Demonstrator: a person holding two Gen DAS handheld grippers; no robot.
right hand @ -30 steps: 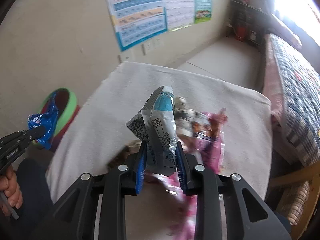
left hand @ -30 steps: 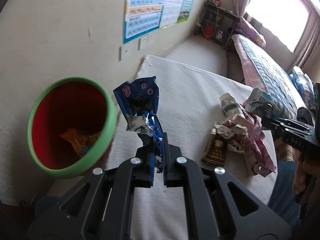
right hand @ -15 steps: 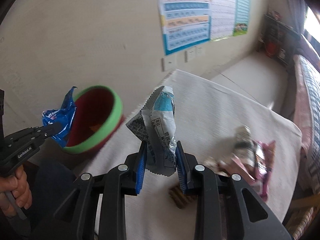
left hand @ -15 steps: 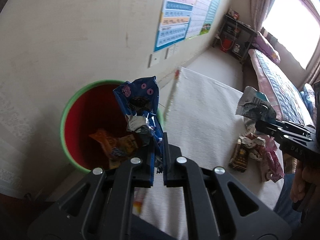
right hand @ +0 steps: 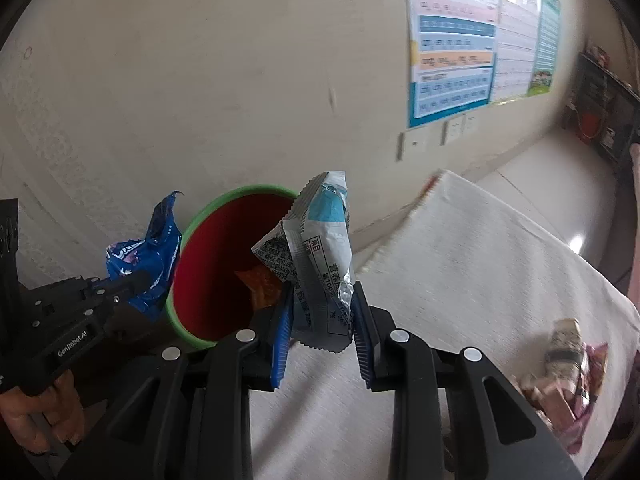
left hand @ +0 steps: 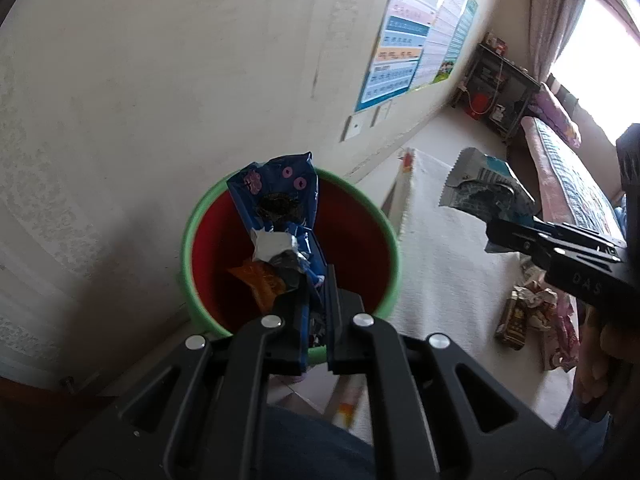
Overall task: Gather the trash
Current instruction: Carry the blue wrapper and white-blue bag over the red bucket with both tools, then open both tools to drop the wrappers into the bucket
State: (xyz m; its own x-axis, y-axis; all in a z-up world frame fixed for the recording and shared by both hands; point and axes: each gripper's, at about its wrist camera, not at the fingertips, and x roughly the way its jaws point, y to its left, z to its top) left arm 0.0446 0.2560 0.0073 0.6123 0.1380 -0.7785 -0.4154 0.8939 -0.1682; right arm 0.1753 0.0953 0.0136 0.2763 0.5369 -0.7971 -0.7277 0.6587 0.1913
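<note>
Cream wall, red bin (left hand: 360, 248), left tongs (left hand: 316, 292) gripping blue wrapper (left hand: 280, 200) above it, right tongs (right hand: 322, 312) gripping silver wrapper (right hand: 320, 256).

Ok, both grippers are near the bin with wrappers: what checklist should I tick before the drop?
1. Left gripper shut on the blue wrapper: ok.
2. Right gripper shut on the silver wrapper: ok.
3. Blue wrapper lined up with the bin mouth: ok in the left wrist view.
4. Silver wrapper directly above the bin: cannot tell.
5. Bin has room: ok, only an orange wrapper shows inside.
</note>
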